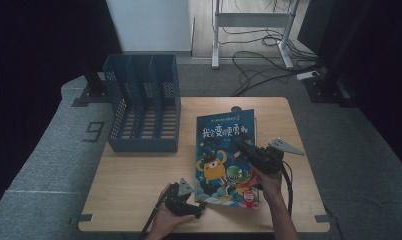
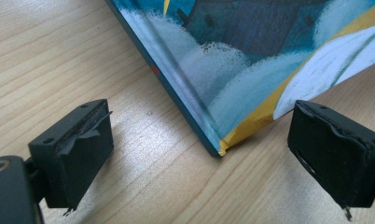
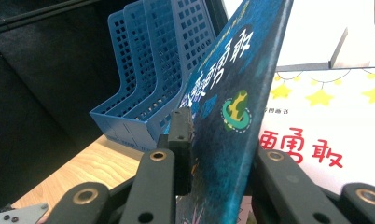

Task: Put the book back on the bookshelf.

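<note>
A: The left gripper [image 1: 199,207] is sitting low in the frame, jaws wide apart beside the book [image 1: 225,152].
B: The right gripper [image 1: 240,145] is pinching its cover, mid-frame, on the wooden table [image 1: 139,180]. Blue file rack [image 1: 144,110] upper left, cables [image 1: 259,65] lying behind.

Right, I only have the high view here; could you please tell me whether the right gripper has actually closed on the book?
Observer: Yes, the right gripper is shut on the raised edge of the book.
Operator: What lies under that raised edge?
Observer: A white printed surface with yellow stars and red characters.
Operator: And the left gripper?
Observer: The left gripper is open, one jaw on each side of the book's near corner, without touching it.
</note>
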`<state>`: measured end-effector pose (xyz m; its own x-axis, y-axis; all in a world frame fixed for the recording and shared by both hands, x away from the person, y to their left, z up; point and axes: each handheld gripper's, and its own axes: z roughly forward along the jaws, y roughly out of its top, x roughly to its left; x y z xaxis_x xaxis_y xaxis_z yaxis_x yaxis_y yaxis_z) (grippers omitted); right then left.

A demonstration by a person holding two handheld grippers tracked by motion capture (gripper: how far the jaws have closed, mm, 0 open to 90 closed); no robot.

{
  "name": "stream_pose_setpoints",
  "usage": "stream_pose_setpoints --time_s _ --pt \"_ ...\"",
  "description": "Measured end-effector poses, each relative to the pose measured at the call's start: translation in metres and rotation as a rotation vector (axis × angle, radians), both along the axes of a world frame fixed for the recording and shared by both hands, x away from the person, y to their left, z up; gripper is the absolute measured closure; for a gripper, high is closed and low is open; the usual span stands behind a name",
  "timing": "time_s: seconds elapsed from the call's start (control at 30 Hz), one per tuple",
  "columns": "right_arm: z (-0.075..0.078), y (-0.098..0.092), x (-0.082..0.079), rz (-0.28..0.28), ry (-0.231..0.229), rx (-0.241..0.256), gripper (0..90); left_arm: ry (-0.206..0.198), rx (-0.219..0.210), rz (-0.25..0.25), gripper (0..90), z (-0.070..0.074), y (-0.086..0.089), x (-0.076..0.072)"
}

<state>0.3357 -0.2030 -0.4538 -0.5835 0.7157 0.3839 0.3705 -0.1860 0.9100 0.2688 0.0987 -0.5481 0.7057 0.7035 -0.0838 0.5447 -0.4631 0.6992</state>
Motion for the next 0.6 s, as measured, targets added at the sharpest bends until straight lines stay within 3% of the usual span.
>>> stream_pose_setpoints --time_s 0.27,0.37,0.53,0.6 --pt "0.0015 0.0005 -0.0019 0.001 -0.018 -0.006 74.6 -0.003 0.000 0.006 6.9 0.0001 -0.0002 0.0005" --pt "0.0023 0.0009 -0.0026 -0.001 -0.027 -0.005 74.7 -0.022 -0.002 0.023 8.7 0.0006 0.0005 -0.0001" --pt "0.0036 0.0010 -0.0035 0.002 -0.032 -0.009 74.8 0.002 -0.010 0.031 10.1 0.0005 0.0039 0.0026" --pt "0.0031 0.0006 -0.0031 0.002 -0.030 -0.008 74.9 -0.015 -0.004 0.025 10.8 0.0010 0.0031 0.0011"
